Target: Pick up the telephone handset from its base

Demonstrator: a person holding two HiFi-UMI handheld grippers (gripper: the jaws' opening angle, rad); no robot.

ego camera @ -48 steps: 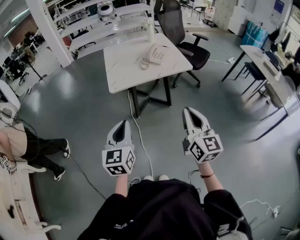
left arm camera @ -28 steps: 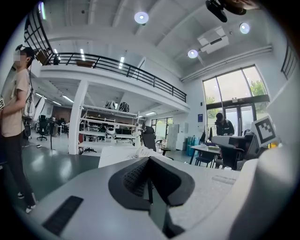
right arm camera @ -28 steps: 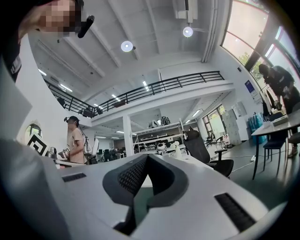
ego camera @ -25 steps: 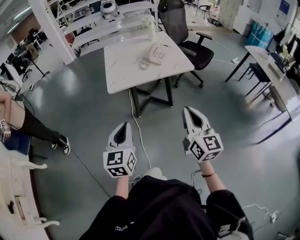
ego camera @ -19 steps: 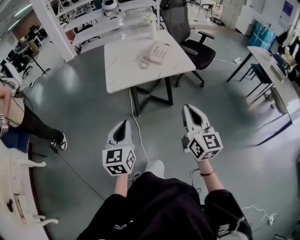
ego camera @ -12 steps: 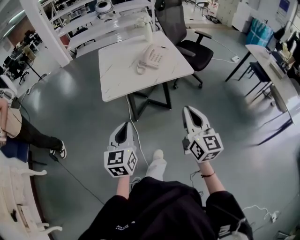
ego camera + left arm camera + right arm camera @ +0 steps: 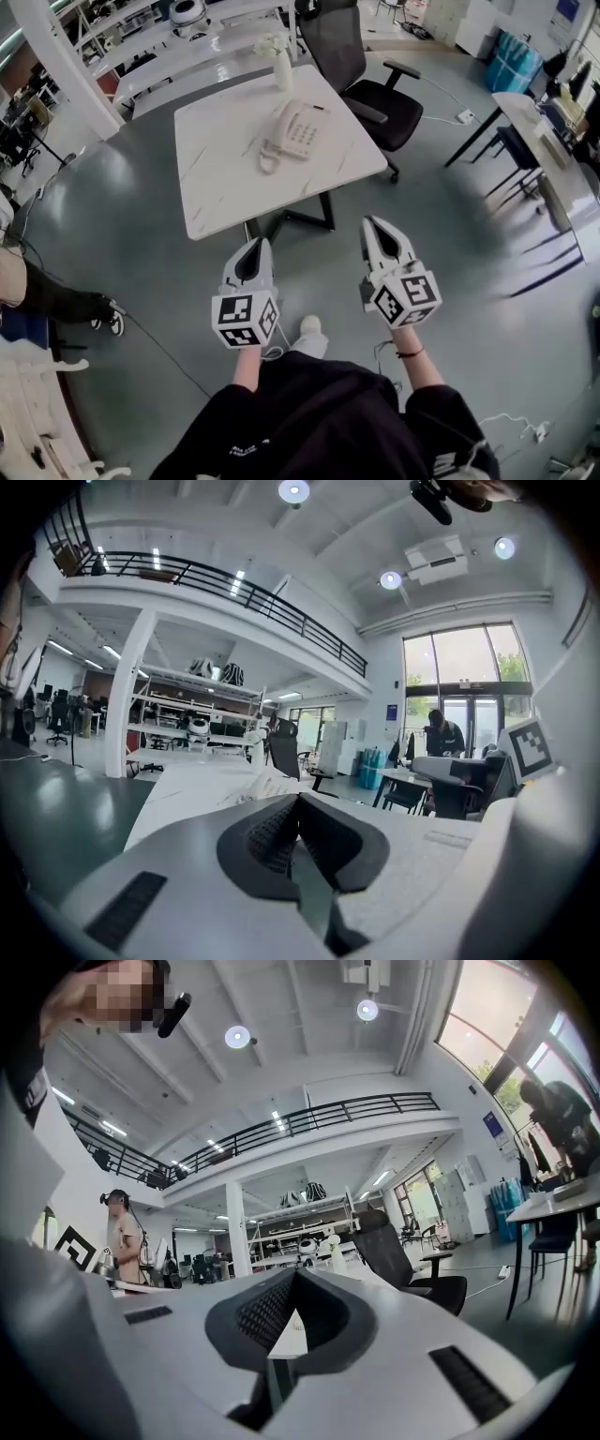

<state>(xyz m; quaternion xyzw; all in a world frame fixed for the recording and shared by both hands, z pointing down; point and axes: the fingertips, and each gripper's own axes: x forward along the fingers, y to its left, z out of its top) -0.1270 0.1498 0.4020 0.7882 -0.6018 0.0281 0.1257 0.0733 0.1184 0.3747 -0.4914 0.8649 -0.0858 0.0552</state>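
Note:
A white telephone [image 7: 296, 129] sits on the white marble table [image 7: 225, 178], its handset [image 7: 277, 138] resting on the base's left side with a coiled cord by it. My left gripper [image 7: 259, 244] and right gripper [image 7: 373, 223] are held side by side over the floor, just short of the table's near edge, both pointing toward it. Each is shut and holds nothing. In the left gripper view the left gripper [image 7: 300, 797] has its tips together, with the table [image 7: 187, 782] beyond. In the right gripper view the right gripper [image 7: 293, 1274] also has its tips touching.
A black office chair [image 7: 361, 66] stands behind the table's right corner. A white bottle [image 7: 281, 64] is at the table's far edge. A cable [image 7: 272, 352] runs across the floor below the grippers. Desks [image 7: 553, 141] line the right side; a seated person's legs [image 7: 56, 302] show at left.
The table and telephone have come nearer and lower in the head view as the person walks toward them. Both grippers stay shut and side by side.

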